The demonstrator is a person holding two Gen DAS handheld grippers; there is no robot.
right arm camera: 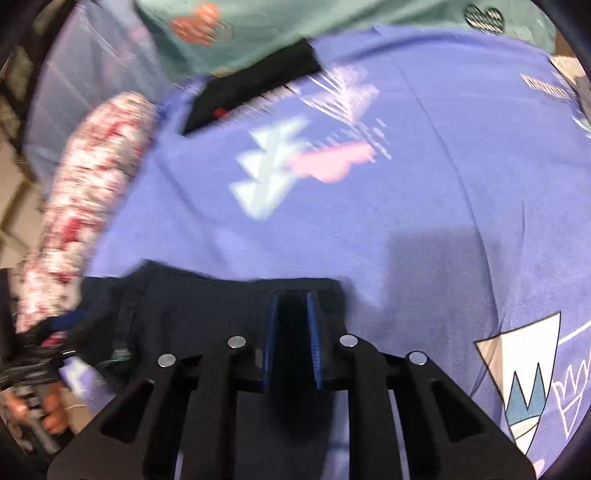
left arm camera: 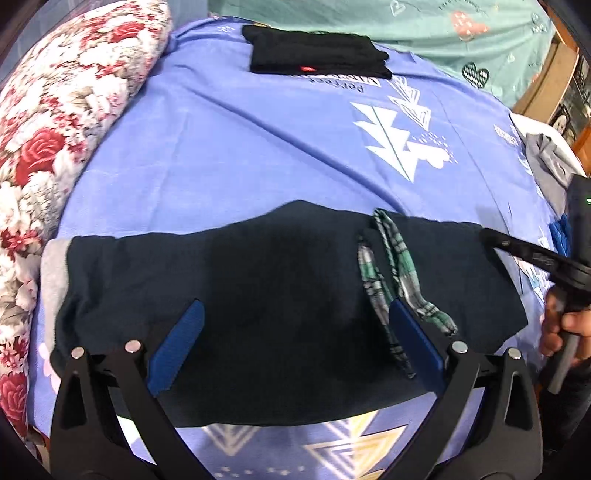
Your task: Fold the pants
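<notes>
Dark navy pants [left arm camera: 277, 280] lie folded across the blue bedsheet [left arm camera: 240, 147], with a green plaid pocket lining [left arm camera: 399, 273] turned out near their right part. My left gripper [left arm camera: 295, 314] is open, its blue pads [left arm camera: 177, 347] spread wide just above the pants. My right gripper [right arm camera: 291, 310] has its blue pads [right arm camera: 314, 339] nearly closed on the far right edge of the pants [right arm camera: 207, 314]; that view is blurred. The right gripper also shows at the right edge of the left wrist view [left arm camera: 495, 236].
A folded black garment [left arm camera: 317, 51] lies at the far side of the bed. A red floral pillow [left arm camera: 55, 140] runs along the left. A teal blanket [left arm camera: 424, 29] lies behind. Grey clothing [left arm camera: 546, 158] sits at the right edge.
</notes>
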